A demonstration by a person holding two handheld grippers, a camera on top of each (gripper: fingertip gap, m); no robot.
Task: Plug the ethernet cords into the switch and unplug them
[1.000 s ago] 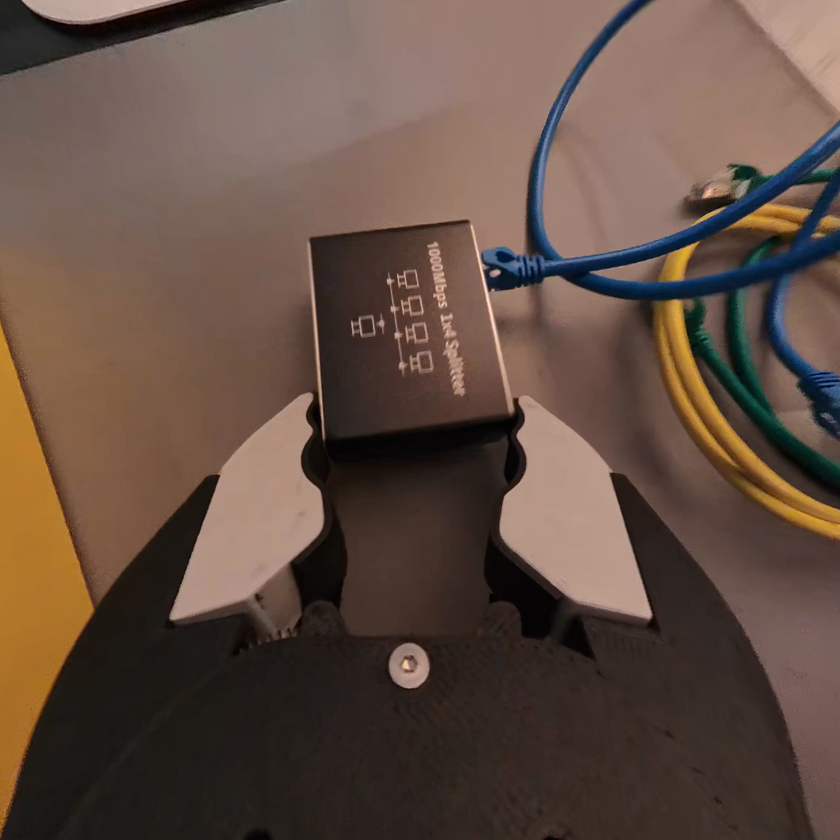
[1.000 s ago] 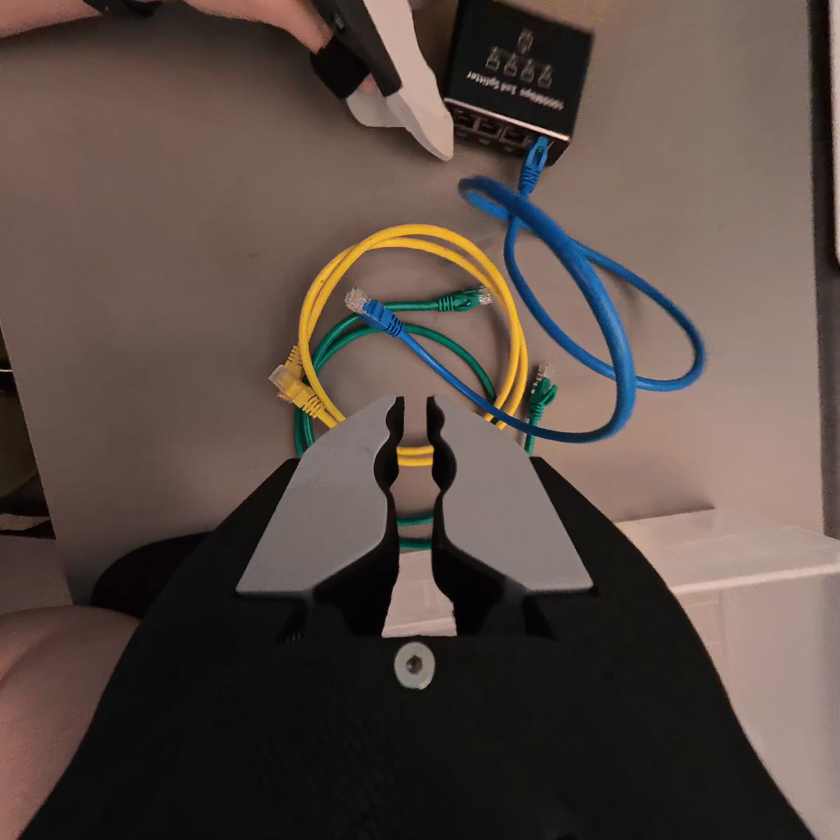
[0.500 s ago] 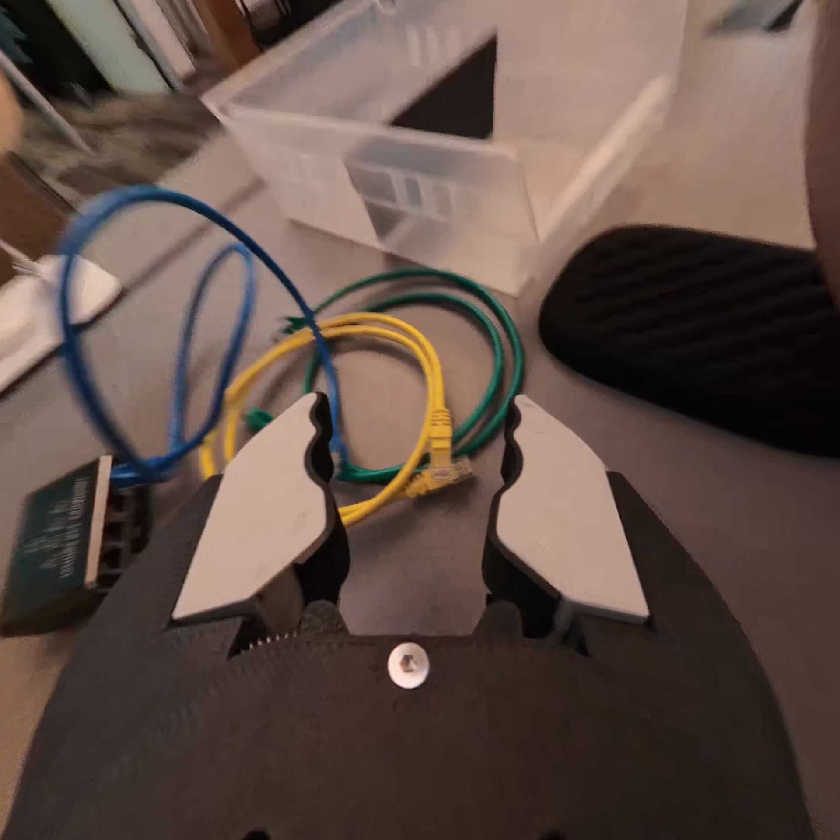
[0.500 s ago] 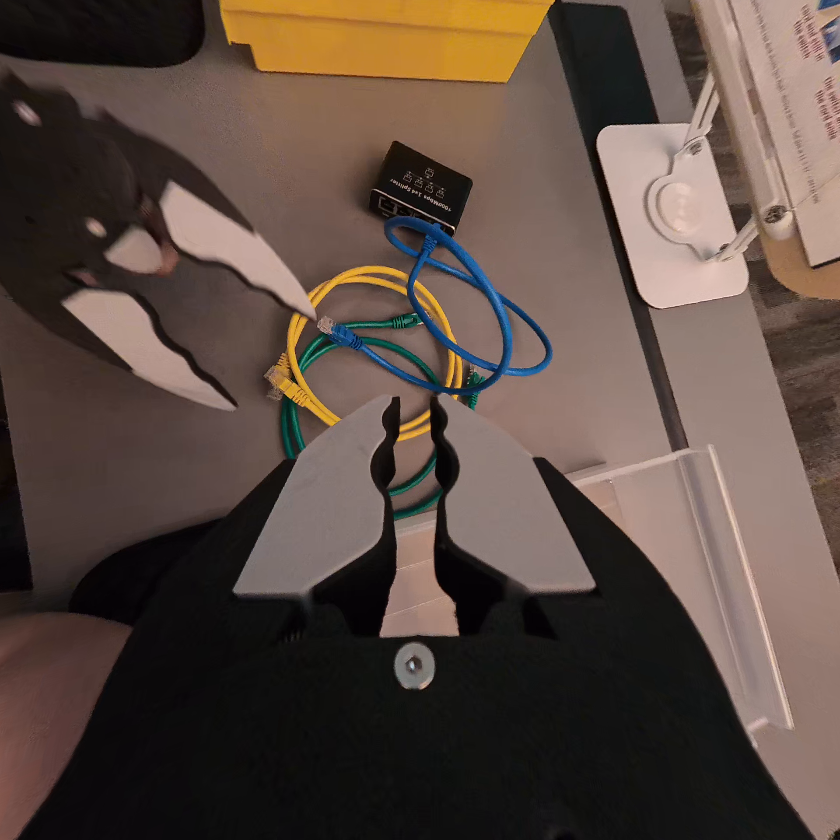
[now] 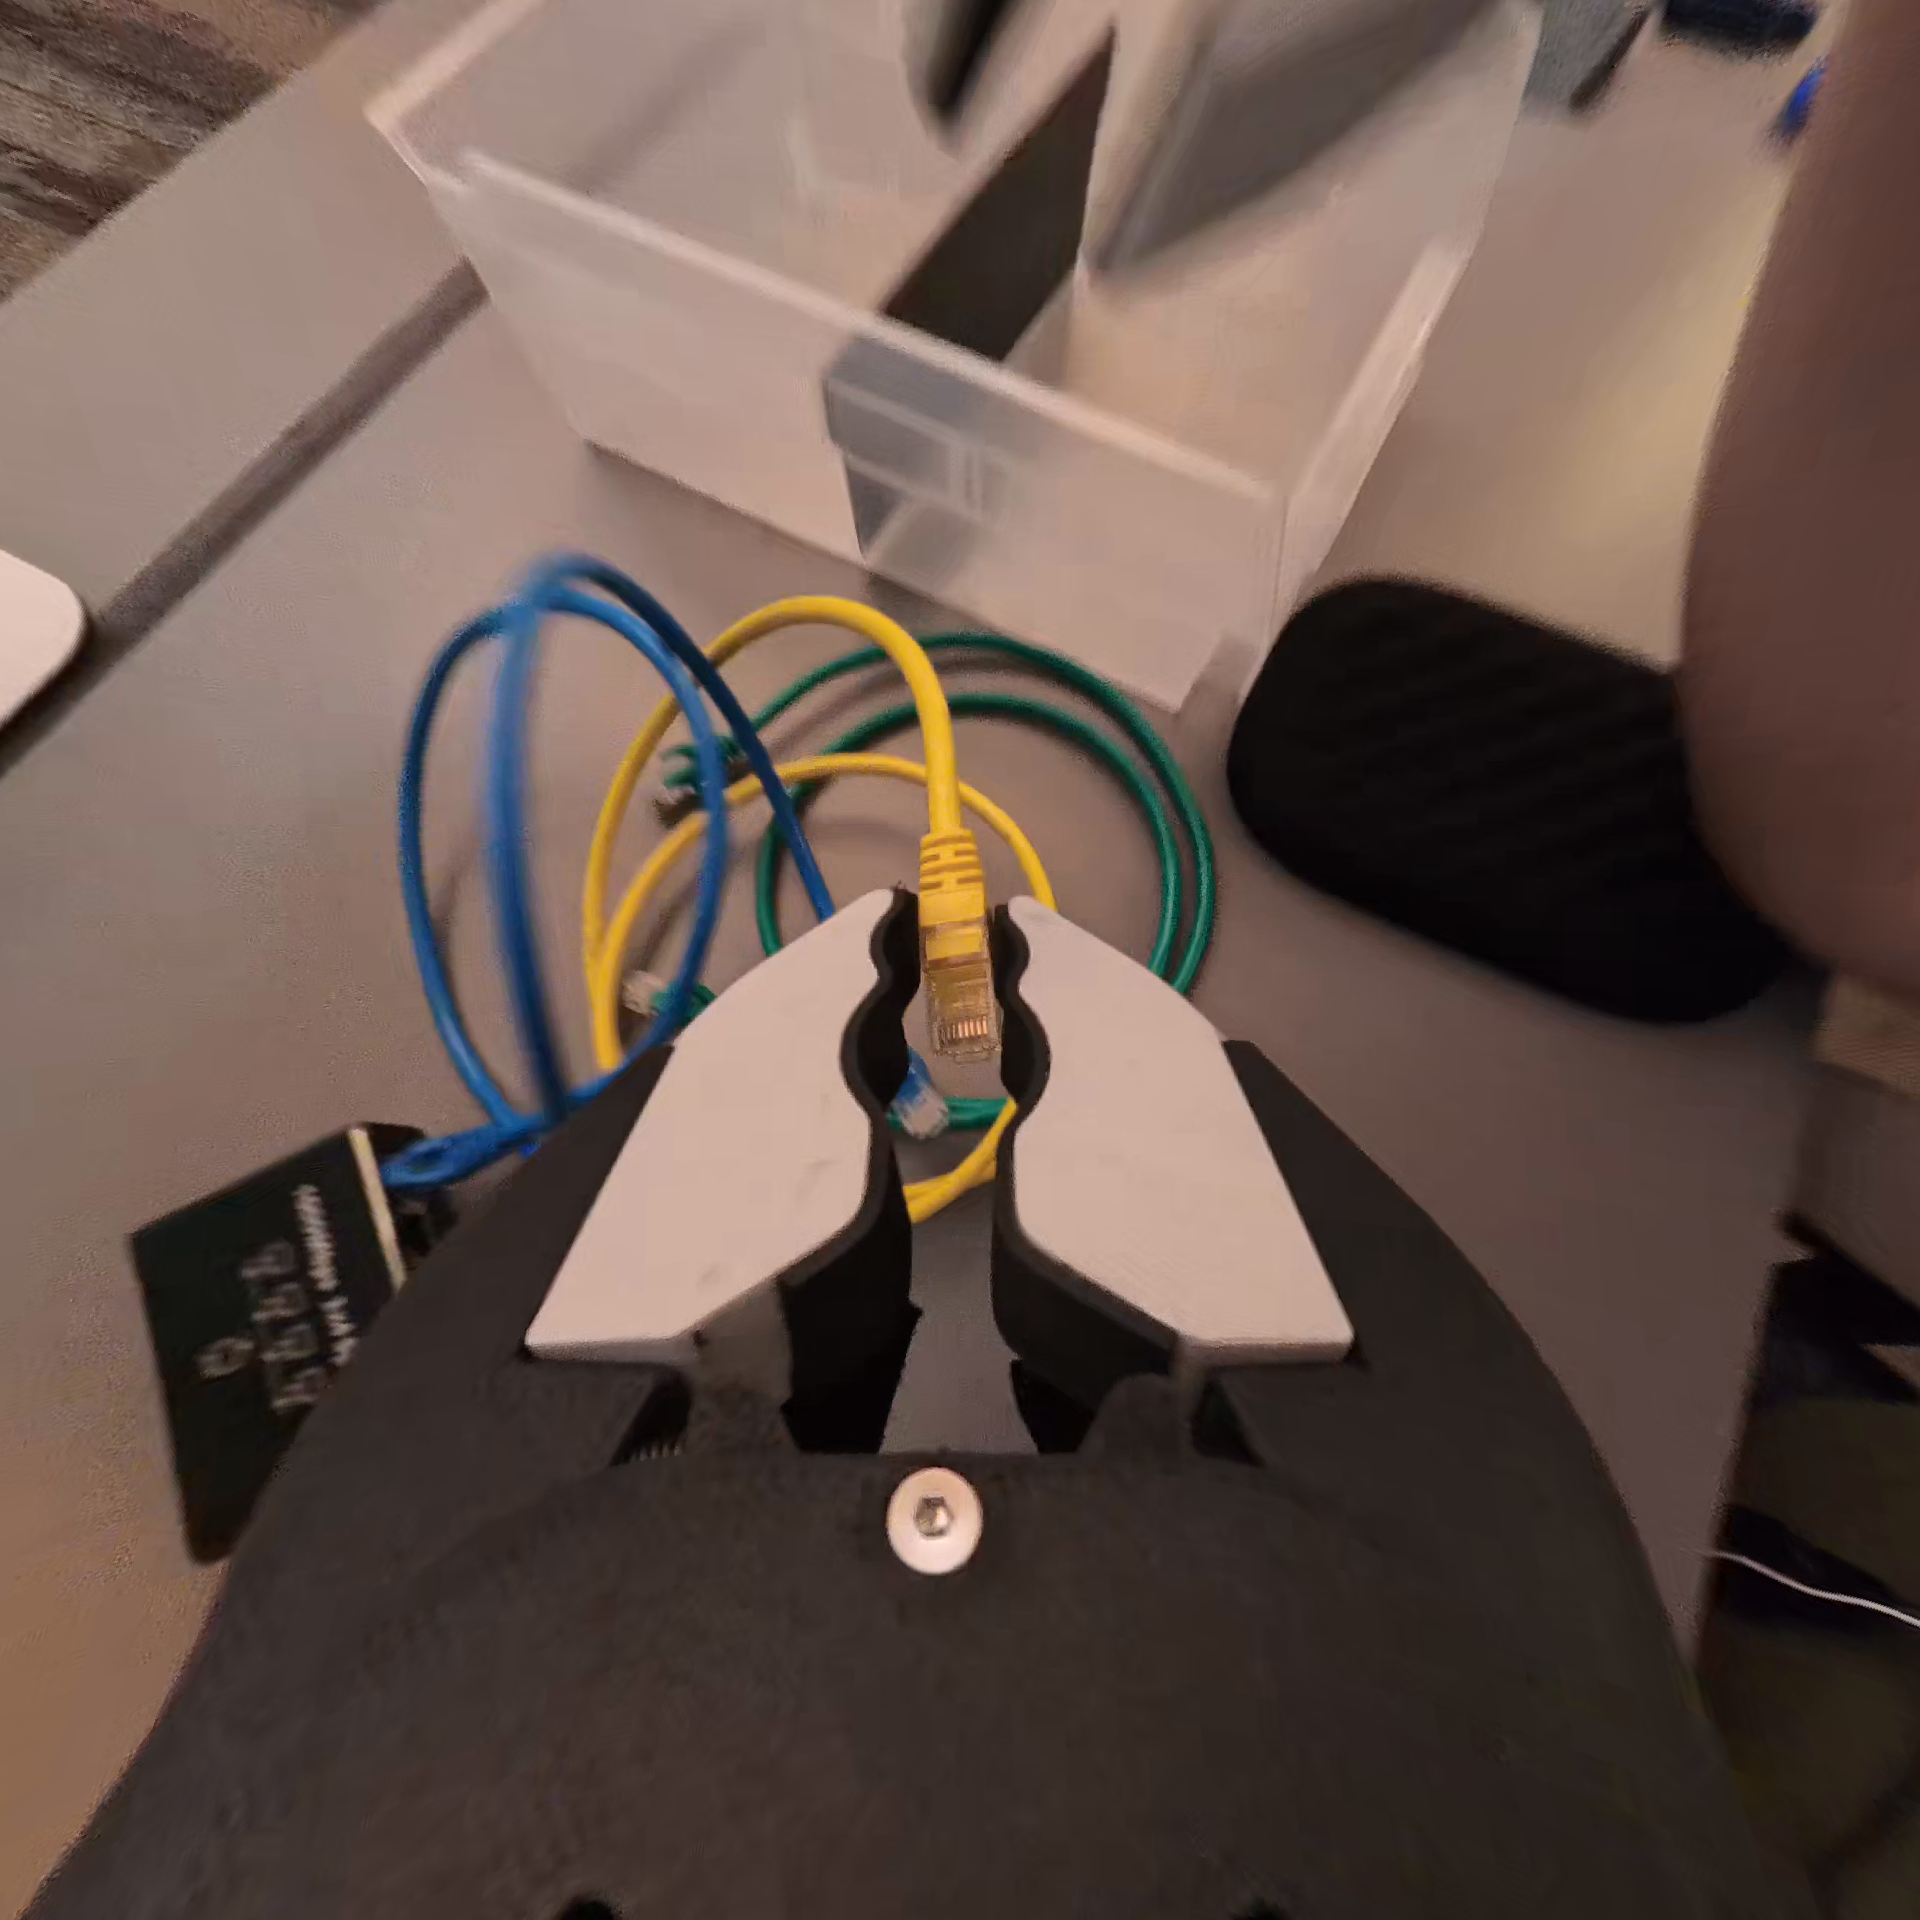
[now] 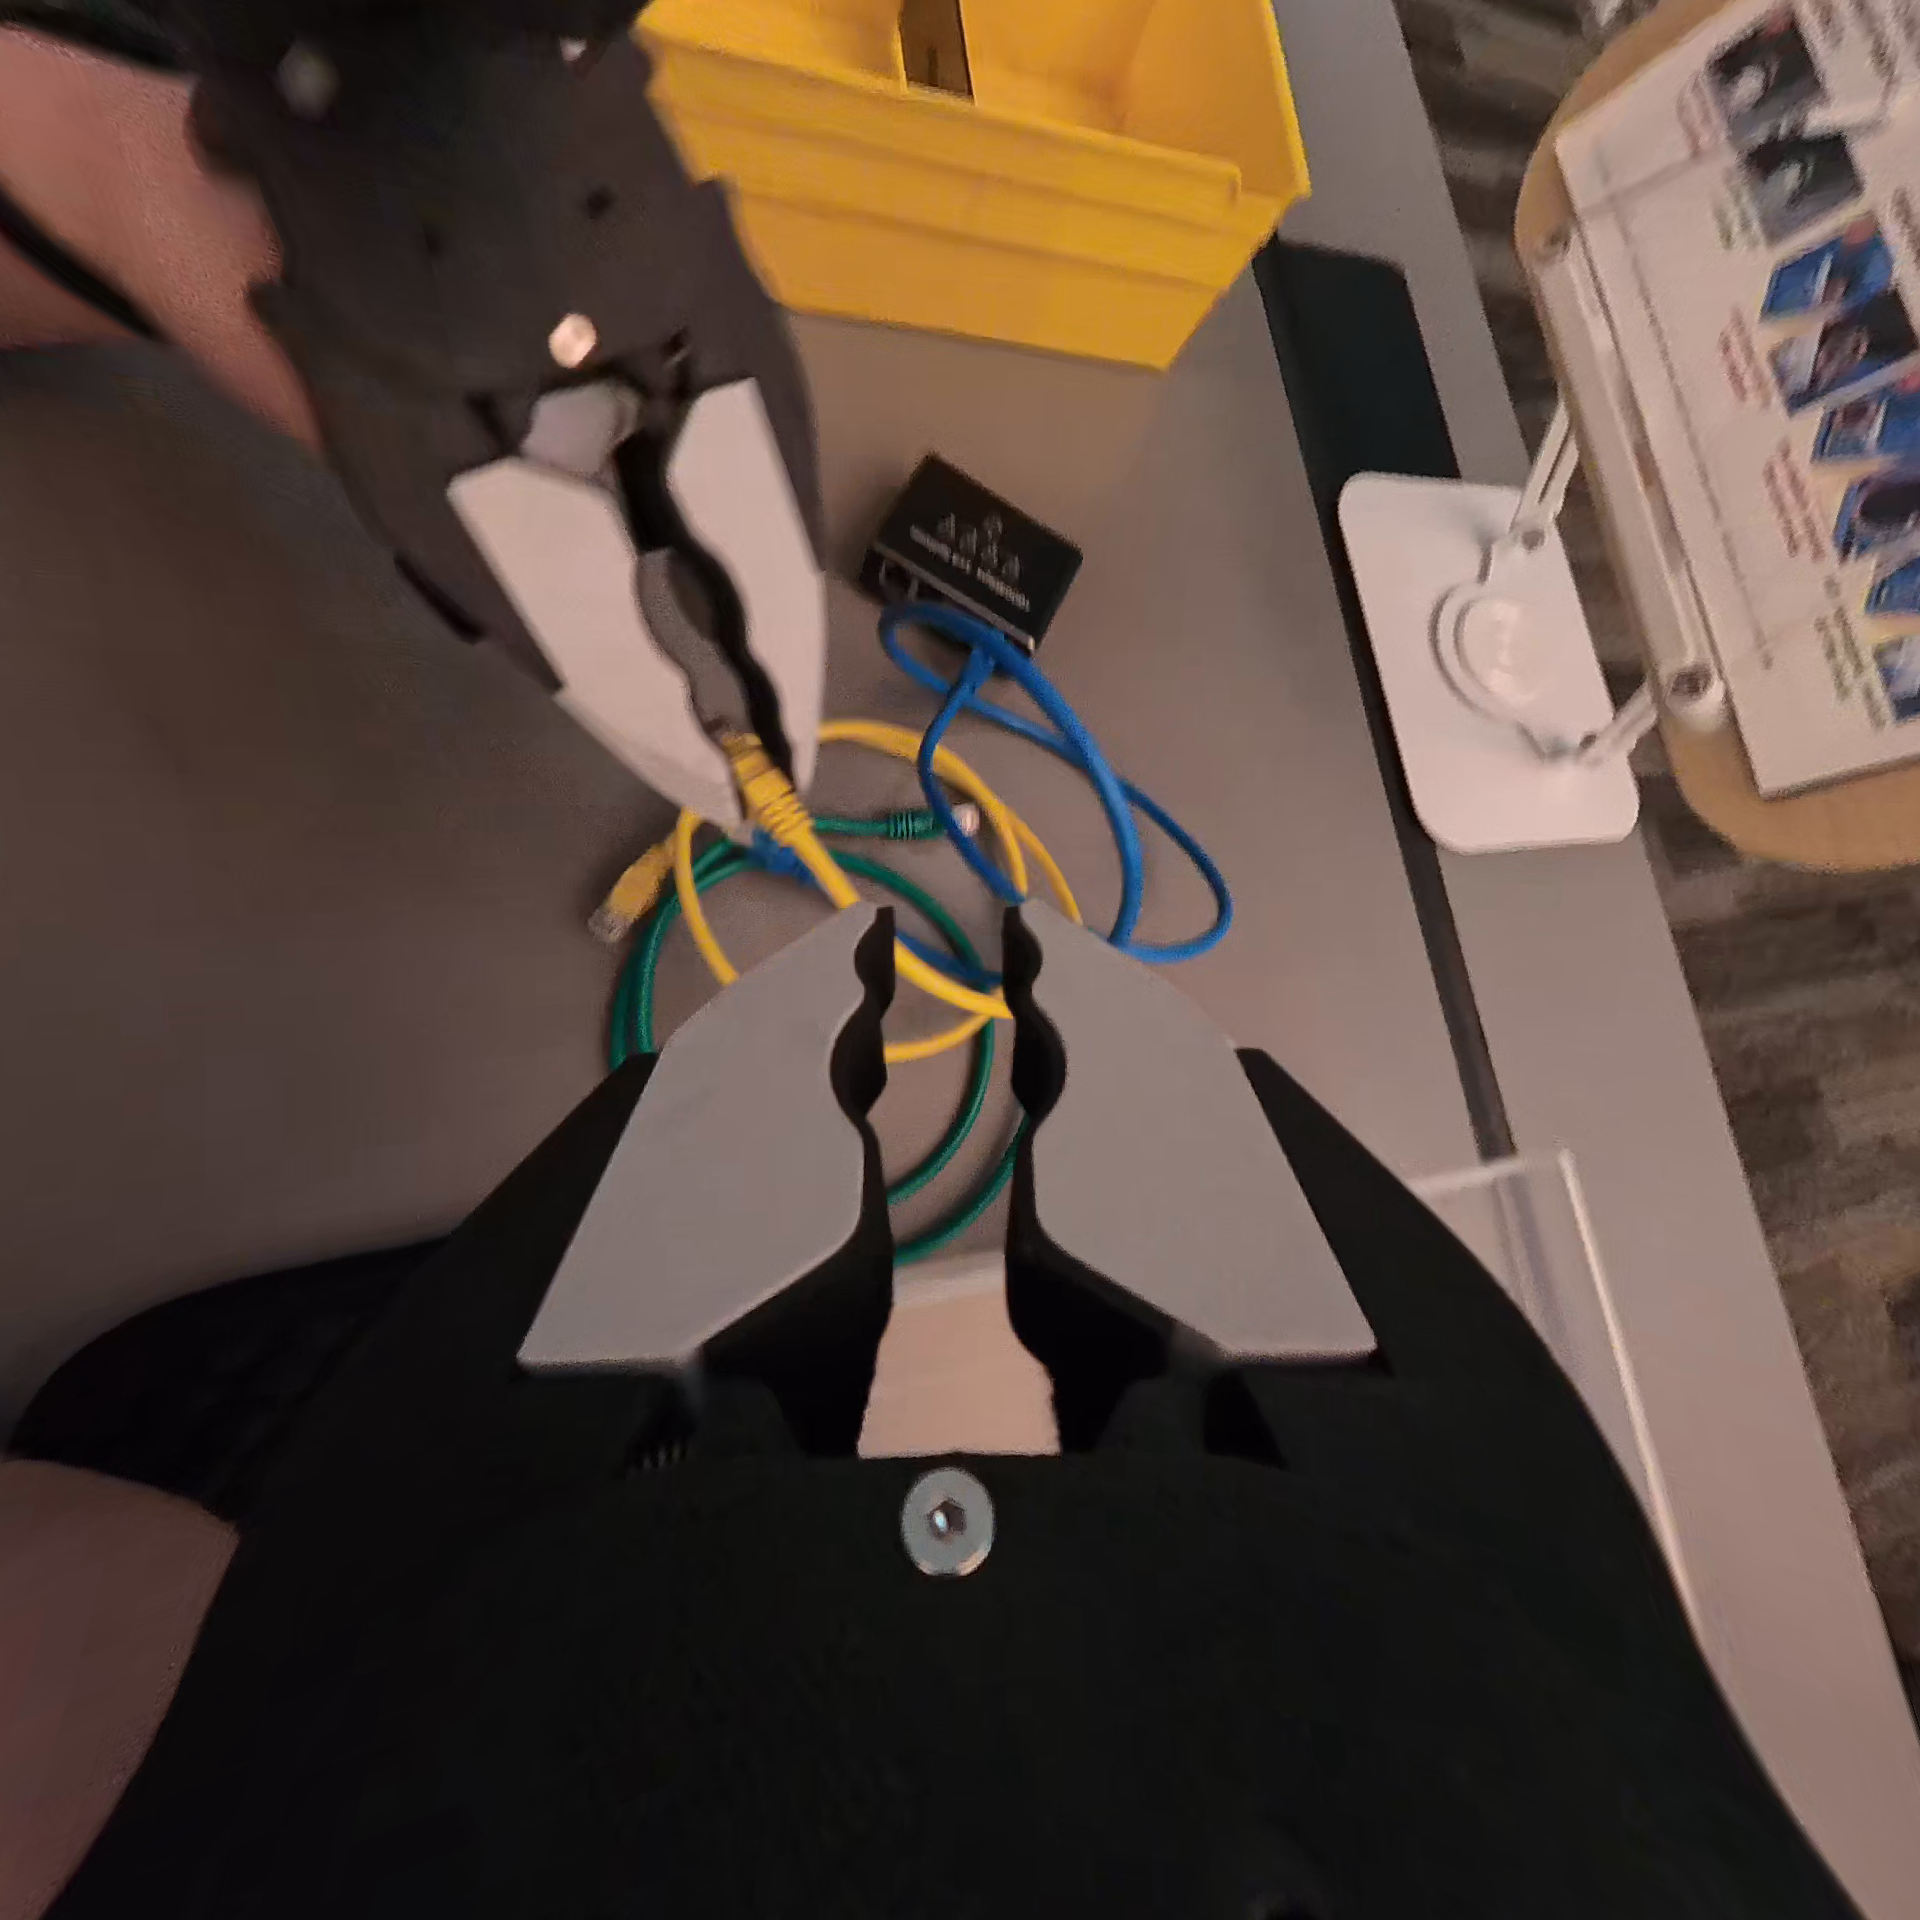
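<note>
My left gripper [image 5: 951,920] is shut on the plug of the yellow cord [image 5: 954,966] and holds it above the table; the right wrist view shows this too [image 6: 764,784]. The black switch [image 5: 270,1320] lies at the lower left, also seen in the right wrist view [image 6: 971,551]. The blue cord [image 5: 457,1153] is plugged into it [image 6: 1091,790]. The green cord [image 5: 1179,831] lies coiled on the table under the others. My right gripper [image 6: 945,920] hovers above the coils, empty, its jaws a narrow gap apart.
A clear plastic box [image 5: 883,364] stands beyond the cords, with a black pad [image 5: 1486,800] to its right. A yellow bin [image 6: 987,177] stands behind the switch. A white stand base [image 6: 1486,665] sits at the table's right edge. My hands' fingertips stand some 9 centimeters from each other. It is some 20 centimeters from my left tips to the black switch [image 5: 270,1320]. It is also in sight in the right wrist view [image 6: 983,551].
My left gripper let go of the switch, swung over to the cords and shut on the yellow plug, lifting it. My right gripper's jaws have parted a little.
</note>
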